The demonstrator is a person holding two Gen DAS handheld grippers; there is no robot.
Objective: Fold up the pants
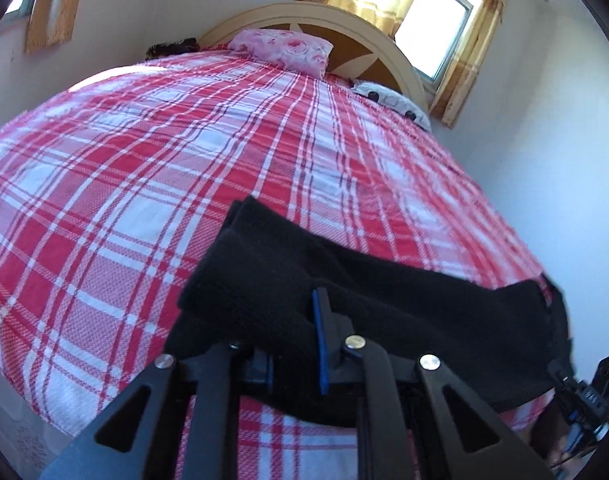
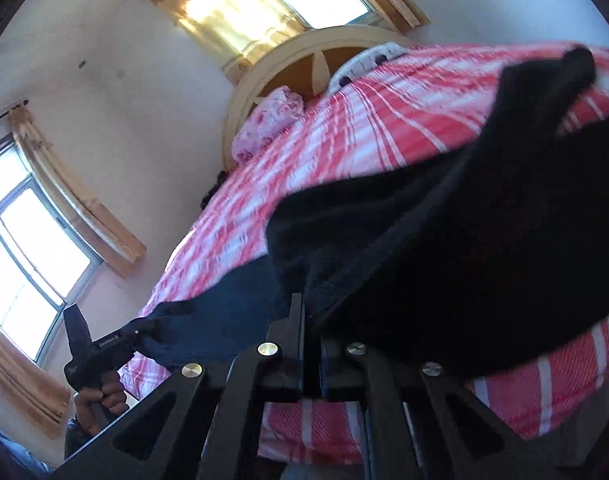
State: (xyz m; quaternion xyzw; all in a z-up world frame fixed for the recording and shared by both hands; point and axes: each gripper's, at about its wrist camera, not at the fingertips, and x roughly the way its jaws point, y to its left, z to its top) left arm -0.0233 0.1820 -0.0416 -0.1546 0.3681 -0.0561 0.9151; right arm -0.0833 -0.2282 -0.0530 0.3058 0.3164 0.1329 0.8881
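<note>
Pants (image 1: 344, 280) hang pinched in both the left hand-held gripper (image 1: 296, 344) and right hand-held gripper (image 2: 310, 320), covering the plaid bed (image 1: 184, 140) ahead; pink pillow (image 1: 284, 50) beyond.

I count one pair of black pants (image 1: 344, 276), two grippers, two pillows at twelve o'clock, two windows, and one bed (image 1: 144, 152)

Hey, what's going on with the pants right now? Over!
Left gripper shut on black pants. Right gripper shut on them too. Pants lifted over plaid bedspread. Nothing in the way.
</note>
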